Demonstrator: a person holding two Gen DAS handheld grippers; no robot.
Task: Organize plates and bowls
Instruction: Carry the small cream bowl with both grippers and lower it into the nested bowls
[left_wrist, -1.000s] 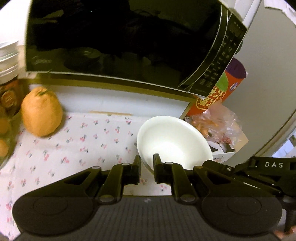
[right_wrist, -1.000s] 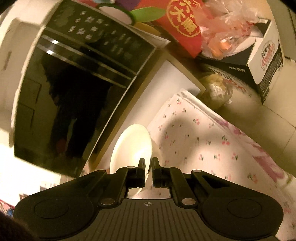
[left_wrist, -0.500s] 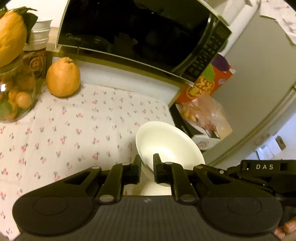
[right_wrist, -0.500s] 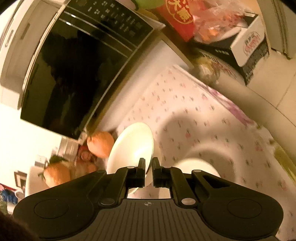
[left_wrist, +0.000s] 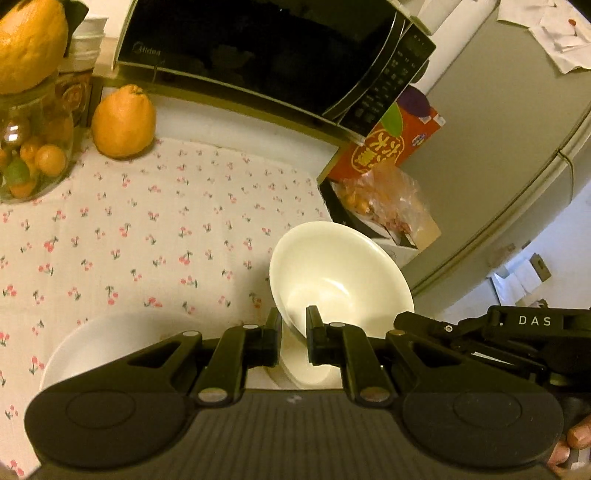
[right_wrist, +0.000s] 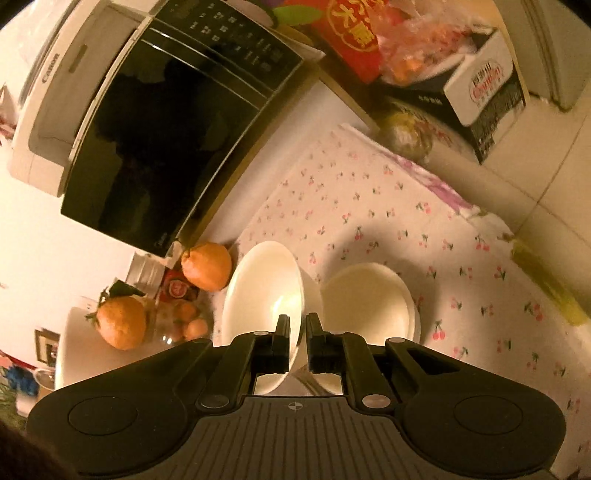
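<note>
In the left wrist view my left gripper (left_wrist: 293, 321) is shut on the near rim of a white bowl (left_wrist: 340, 273), which hangs tilted above the cherry-print cloth (left_wrist: 147, 236). A second white dish (left_wrist: 107, 350) lies on the cloth at the lower left. The right gripper's black body (left_wrist: 517, 332) shows at the right edge. In the right wrist view my right gripper (right_wrist: 298, 325) is shut on the rim of a tilted white bowl (right_wrist: 262, 284). Just right of it, a stack of white bowls (right_wrist: 369, 299) rests on the cloth.
A black microwave (left_wrist: 266, 51) stands at the back, with a large orange fruit (left_wrist: 123, 122) and a glass jar of small fruit (left_wrist: 29, 155) to its left. A red carton (left_wrist: 384, 144) and a box holding a plastic bag (left_wrist: 384, 206) crowd the right side, beside a grey fridge (left_wrist: 498, 147).
Both grippers have drawn back from the microwave with their bowls still gripped. The jar, the fruit and the white dishes on the cloth have come into view.
</note>
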